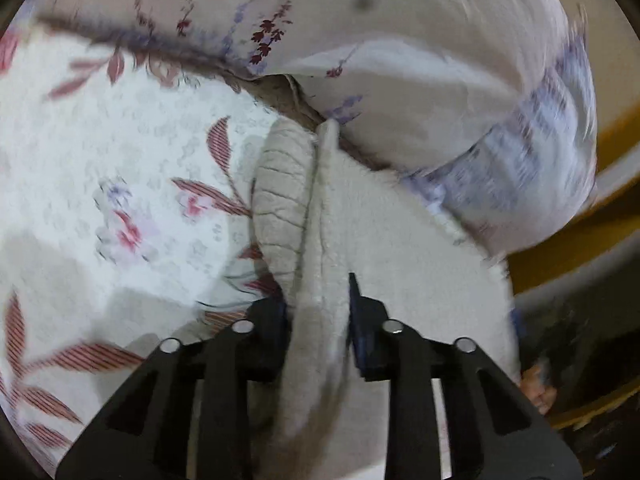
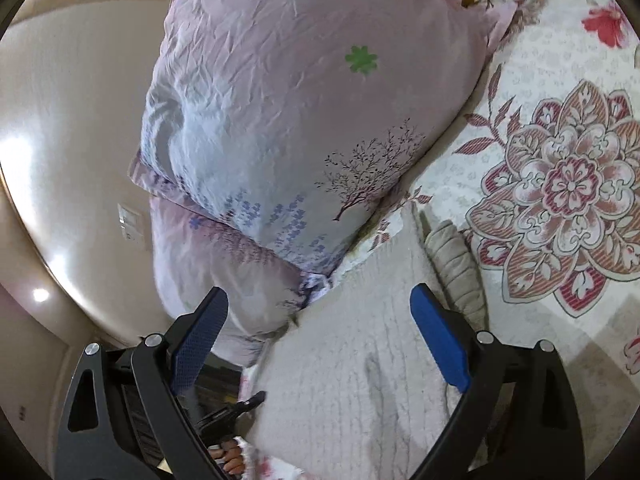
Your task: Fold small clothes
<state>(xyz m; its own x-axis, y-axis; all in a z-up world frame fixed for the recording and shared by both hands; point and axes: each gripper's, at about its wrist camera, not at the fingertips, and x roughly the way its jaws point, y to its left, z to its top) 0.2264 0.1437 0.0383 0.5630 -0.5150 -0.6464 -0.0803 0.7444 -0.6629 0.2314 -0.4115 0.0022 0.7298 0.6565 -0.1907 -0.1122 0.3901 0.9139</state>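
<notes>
The cream knitted garment [image 1: 316, 264], lying on the floral bedspread [image 1: 120, 152] beside the pillows [image 2: 280, 100], is clenched by the left gripper [image 1: 318, 312] and should be carried over evenly, while the right gripper [image 2: 320, 344] hangs released above it.

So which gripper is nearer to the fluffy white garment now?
Left. The left gripper is shut on the fluffy white garment, pinching its edge. The right gripper hangs open over it, fingers apart.
</notes>
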